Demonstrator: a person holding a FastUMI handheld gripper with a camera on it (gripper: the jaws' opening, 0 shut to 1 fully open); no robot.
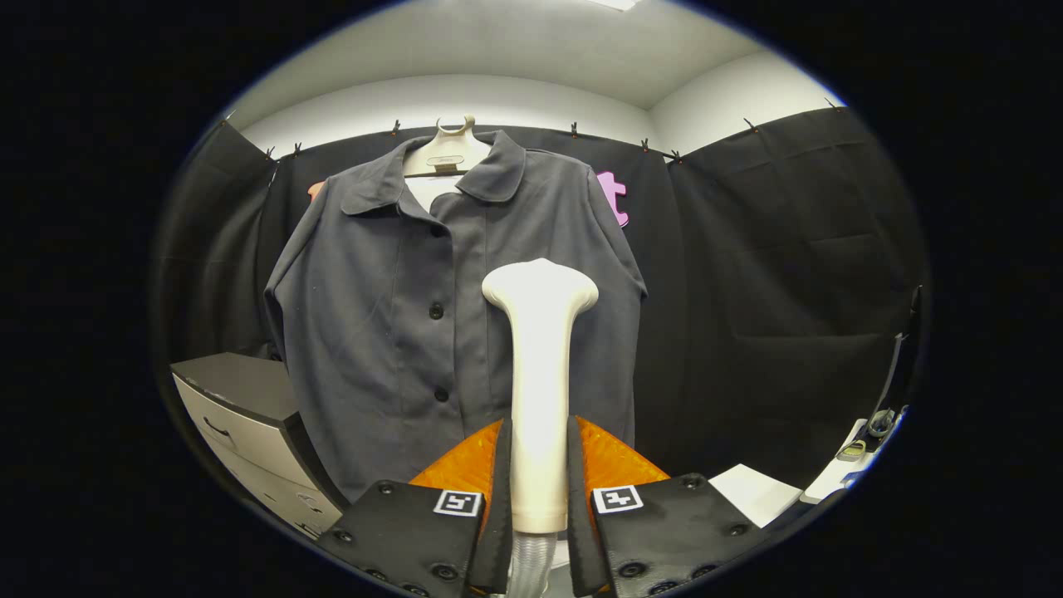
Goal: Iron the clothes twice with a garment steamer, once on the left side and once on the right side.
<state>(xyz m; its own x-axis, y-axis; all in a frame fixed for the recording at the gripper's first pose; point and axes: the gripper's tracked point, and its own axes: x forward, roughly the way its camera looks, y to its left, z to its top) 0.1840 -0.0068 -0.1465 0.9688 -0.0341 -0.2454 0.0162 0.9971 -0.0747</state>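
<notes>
Clamping the steamer (540,365) by its pale handle, the gripper (538,465) has both fingers pressed against the shaft, one on each side, so the tool stands upright between the jaws with its wide head rising beyond the fingertips. A clear ribbed hose (531,561) leaves the bottom of the handle, down between the finger bases.

Just beyond the steamer head hangs the shirt (390,332), a dark grey buttoned garment on a pale hanger (447,149). The head sits in front of the shirt's panel on the right of the button line, about mid-chest. Whether it touches the cloth cannot be told from here.

Several things could go wrong, by my judgement. The handle is smooth and held only near its lower end, so a sideways push against the cloth could twist it in the jaws or let it slip. The shirt hangs free, so pressing hard may swing it away instead of flattening it, and the head could snag on the button placket or the collar. The hose below could drag or catch and pull the stroke off line.

Off to the left of the jaws, beside the shirt's hem, stands a grey drawer cabinet (241,407). To the right lies a white sheet (751,490) with some small items (868,432) past it. Black cloth (789,274) lines the walls, under a white ceiling (498,50).
</notes>
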